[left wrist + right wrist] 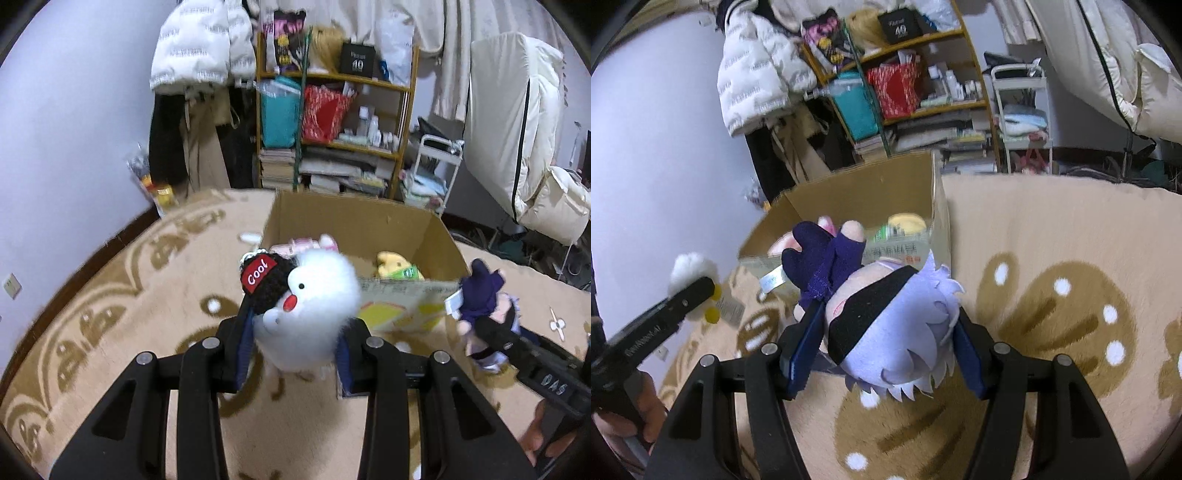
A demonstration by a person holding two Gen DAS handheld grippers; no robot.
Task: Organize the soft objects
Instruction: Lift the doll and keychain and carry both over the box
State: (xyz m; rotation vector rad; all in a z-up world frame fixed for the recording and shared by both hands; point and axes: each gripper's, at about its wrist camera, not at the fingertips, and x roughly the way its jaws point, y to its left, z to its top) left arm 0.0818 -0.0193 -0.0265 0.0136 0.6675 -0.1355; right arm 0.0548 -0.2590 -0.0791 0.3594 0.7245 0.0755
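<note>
Carrying two toys toward the cardboard box (pixel 436 236) on the patterned rug (pixel 122 295). Left hand-held gripper (pixel 299 332) was clamped on a fluffy white plush with a black "Cool" cap (pixel 317 306), held just short of the box's near edge. Right hand-held gripper (pixel 886 350) was squeezed around a lavender-haired blindfolded doll (pixel 890 332), also near that edge. Yellow plush (pixel 393 264) and a pink one already lay inside. Step: transport. Next move likely calls for reaching over the rim, then opening each gripper.
</note>
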